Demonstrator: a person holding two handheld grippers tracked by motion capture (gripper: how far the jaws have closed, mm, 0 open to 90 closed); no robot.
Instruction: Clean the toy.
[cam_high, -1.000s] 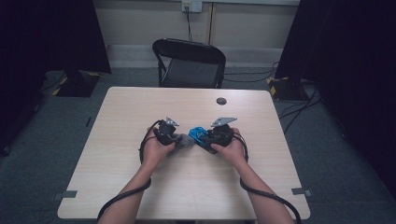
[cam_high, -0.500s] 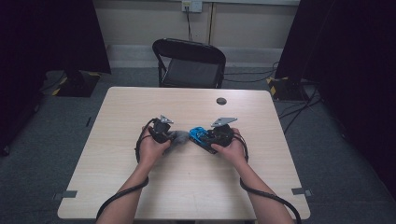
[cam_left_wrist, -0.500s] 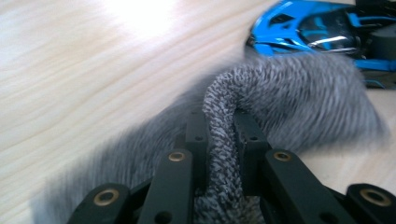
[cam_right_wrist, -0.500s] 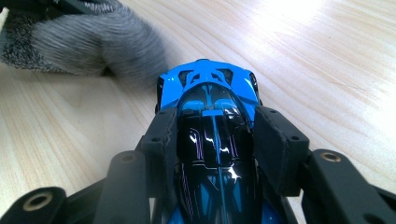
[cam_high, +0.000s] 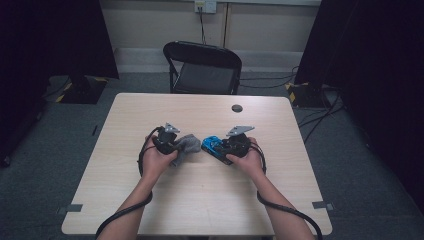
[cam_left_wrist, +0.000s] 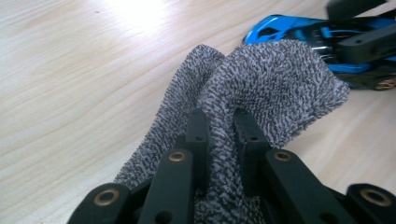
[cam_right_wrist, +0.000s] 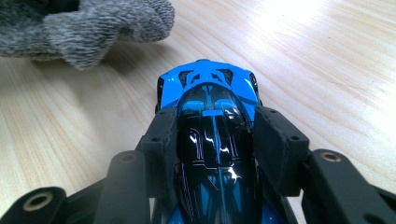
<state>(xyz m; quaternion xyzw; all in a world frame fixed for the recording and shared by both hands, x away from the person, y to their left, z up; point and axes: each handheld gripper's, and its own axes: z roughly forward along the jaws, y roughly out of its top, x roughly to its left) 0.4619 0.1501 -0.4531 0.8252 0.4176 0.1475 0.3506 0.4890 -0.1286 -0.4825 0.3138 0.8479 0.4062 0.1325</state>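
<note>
Left gripper (cam_left_wrist: 219, 126): jaws pinched tight on a fold of grey, nubbly knitted cloth (cam_left_wrist: 275, 84), soft and crumpled. Right gripper (cam_right_wrist: 219, 135): jaws part-open, padded faces clamped on flanks of glossy blue-and-black toy car (cam_right_wrist: 210, 93), smooth, low, wedge-shaped. Both near middle of pale wood-grain desk (cam_high: 150, 210), just apart.

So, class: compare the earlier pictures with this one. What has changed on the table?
The left gripper, shut on the grey knitted cloth, drew slightly left, away from the blue and black toy car. The right gripper stayed clamped on the car, unmoved.
</note>
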